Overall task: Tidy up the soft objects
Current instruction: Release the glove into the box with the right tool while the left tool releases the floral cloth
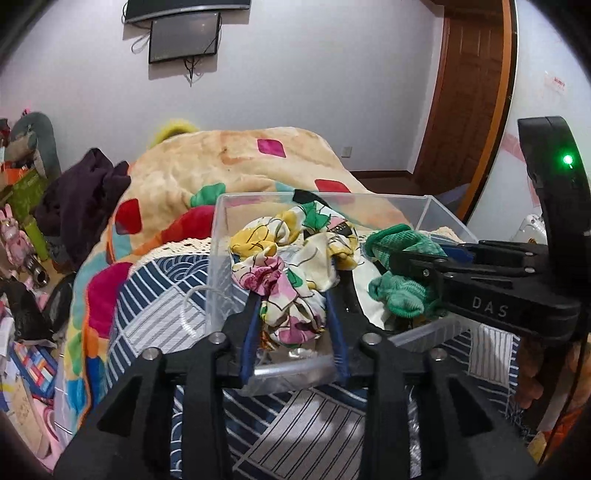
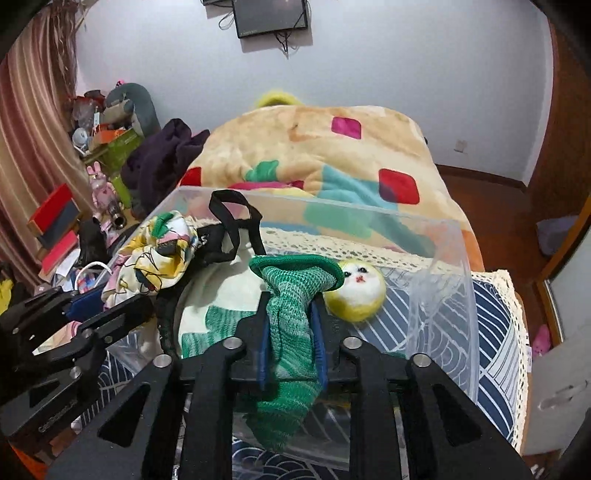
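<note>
A bedroom with pale walls, a wall-mounted screen (image 2: pixel 271 16) and a wooden door (image 1: pixel 469 92); the working surface is a bed (image 2: pixel 491 332) spread with a navy-and-white patterned cover, behind which lies a heaped beige blanket (image 2: pixel 314 147) with coloured patches. A clear plastic storage bin (image 2: pixel 443 295) rests on the cover near the bed's foot edge. The left gripper (image 1: pixel 293 310) is clenched on a floral silk scarf (image 1: pixel 291 258), whose bunched folds stand above the bin's near-left wall, the lower part hanging between the blue pads. The right gripper (image 2: pixel 291 332) is clenched on a green knitted sock (image 2: pixel 291 325), held over the bin's near edge, its cuff rising over the interior and its toe end drooping over the near wall. Already inside the bin are a small yellow-and-white plush ball with a stitched face (image 2: pixel 356 291), lying by the sock's cuff toward the right wall, a cream cloth with green print (image 2: pixel 218 306) on the floor of the bin, and a black item with a strap loop (image 2: pixel 229 225) toward the far-left corner. By judgement, the task is well advanced: several soft items are binned, and the scarf and sock remain to be lowered and released. A dark purple garment (image 2: pixel 166 158) at the bed's left edge may also await sorting.
</note>
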Demonstrator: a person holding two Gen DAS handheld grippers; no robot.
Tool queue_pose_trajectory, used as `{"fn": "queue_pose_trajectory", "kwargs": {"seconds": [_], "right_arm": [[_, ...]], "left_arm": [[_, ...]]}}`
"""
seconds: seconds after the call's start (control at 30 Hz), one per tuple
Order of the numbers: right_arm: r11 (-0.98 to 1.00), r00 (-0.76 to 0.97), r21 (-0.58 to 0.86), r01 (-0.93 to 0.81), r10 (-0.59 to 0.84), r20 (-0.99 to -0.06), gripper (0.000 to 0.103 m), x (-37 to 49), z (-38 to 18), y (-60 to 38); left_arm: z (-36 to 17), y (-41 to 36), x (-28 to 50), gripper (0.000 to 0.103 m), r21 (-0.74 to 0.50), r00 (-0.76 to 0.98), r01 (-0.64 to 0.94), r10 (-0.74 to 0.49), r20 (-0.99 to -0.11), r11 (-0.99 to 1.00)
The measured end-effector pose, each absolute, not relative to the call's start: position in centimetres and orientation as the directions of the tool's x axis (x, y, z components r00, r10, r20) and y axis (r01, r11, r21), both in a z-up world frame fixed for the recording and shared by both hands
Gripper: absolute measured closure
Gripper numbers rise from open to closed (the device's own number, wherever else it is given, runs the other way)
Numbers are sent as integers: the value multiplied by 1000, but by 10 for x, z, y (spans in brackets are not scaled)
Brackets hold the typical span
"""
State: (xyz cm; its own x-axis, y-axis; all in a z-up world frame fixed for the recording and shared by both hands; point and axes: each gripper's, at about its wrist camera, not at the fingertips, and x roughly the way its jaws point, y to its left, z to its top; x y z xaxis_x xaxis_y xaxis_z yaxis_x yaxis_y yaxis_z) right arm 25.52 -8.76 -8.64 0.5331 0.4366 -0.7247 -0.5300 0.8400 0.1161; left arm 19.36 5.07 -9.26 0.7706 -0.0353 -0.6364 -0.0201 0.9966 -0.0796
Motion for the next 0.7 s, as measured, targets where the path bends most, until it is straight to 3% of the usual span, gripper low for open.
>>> {"fn": "queue_pose_trajectory", "kwargs": {"seconds": [0.2,0.37,0.47,0.7], "right_arm": [[844,565,119,-524,448,-693,44,246,-77,-98],[842,607,110,-529,466,-644,32,232,-55,-108],[841,642,109,-531,483,-596,20,224,-41,-115],[841,695,91,-533,497,-520,17,199,-20,-128]], "left_arm": [[-85,55,185,59,-124,766,3,-81,-638,992],[-70,58,177,57,-140,784,9,-93,-614,990],[-58,56,166,34,-127,809,14,-86,-581,992],[-40,44,136,12,-76,844,47,-80,-530,996]]}}
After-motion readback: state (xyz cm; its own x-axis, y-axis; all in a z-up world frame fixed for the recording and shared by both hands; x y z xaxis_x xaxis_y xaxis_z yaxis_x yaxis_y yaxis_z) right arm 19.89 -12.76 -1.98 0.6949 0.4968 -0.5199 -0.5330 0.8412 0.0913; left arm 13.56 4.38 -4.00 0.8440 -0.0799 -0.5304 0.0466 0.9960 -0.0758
